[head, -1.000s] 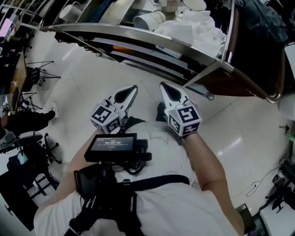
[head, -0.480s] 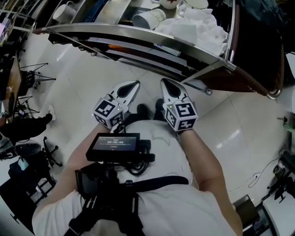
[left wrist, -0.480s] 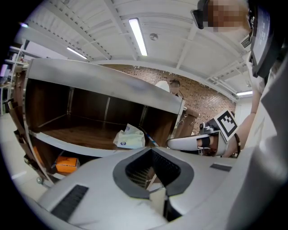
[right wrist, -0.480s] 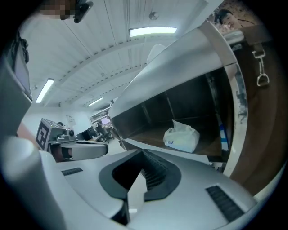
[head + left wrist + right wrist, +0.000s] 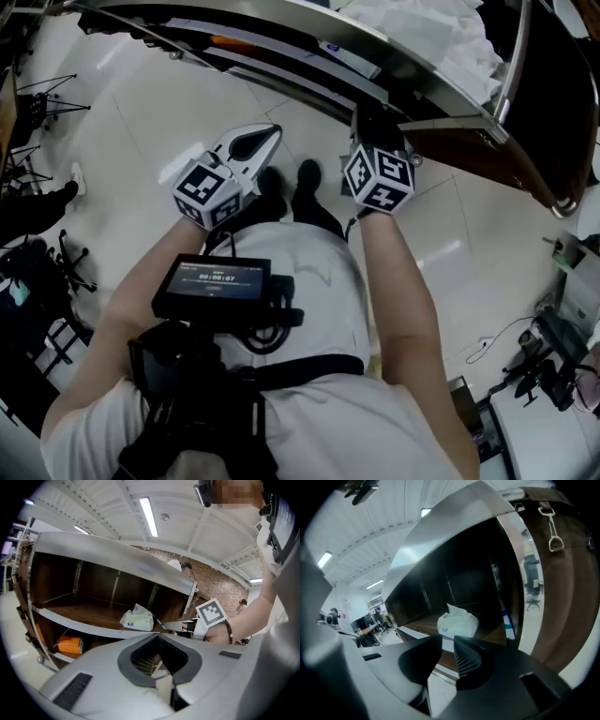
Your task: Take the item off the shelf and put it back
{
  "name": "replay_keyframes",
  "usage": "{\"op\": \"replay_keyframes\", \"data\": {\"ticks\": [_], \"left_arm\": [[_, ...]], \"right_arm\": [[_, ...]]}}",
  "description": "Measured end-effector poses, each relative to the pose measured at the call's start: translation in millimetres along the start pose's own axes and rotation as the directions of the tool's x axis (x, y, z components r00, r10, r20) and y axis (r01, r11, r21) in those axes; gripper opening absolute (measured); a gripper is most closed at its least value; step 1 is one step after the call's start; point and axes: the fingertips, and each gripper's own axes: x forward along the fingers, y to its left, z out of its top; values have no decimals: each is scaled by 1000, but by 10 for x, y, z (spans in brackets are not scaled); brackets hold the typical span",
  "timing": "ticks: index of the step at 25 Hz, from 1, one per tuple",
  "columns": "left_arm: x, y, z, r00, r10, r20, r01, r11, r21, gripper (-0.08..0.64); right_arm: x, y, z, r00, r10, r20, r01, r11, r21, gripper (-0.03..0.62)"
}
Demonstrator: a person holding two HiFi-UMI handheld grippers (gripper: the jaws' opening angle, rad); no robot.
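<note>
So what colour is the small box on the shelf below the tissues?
Orange box, clearest in the left gripper view.

The wooden shelf (image 5: 70,615) carries a white tissue pack (image 5: 137,620), with an orange box (image 5: 70,644) one board lower.

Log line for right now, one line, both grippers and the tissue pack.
phase: reach | right gripper: jaws just opening, nothing between, aimed at tissue pack on shelf | left gripper: shut, empty
</note>
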Motion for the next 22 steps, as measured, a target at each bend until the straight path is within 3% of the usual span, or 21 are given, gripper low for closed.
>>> {"op": "replay_keyframes", "data": {"ticks": [3, 13, 21, 22], "left_arm": [[-15, 11, -89, 1000, 5, 11, -5, 1000, -25, 6], [-164, 48, -264, 998, 50, 31, -47, 995, -85, 6], [-235, 56, -245, 997, 77, 25, -74, 991, -107, 6], [-280, 102, -260, 997, 79, 26, -76, 991, -111, 6]], "right_arm": [[201, -105, -5, 998, -59, -3, 59, 998, -9, 142], [703, -578, -27, 982, -182, -41, 180, 983, -41, 219], [888, -796, 75, 977, -205, -62, 201, 977, -67, 216], [920, -756, 65, 976, -208, -62, 203, 976, -78, 167]]}}
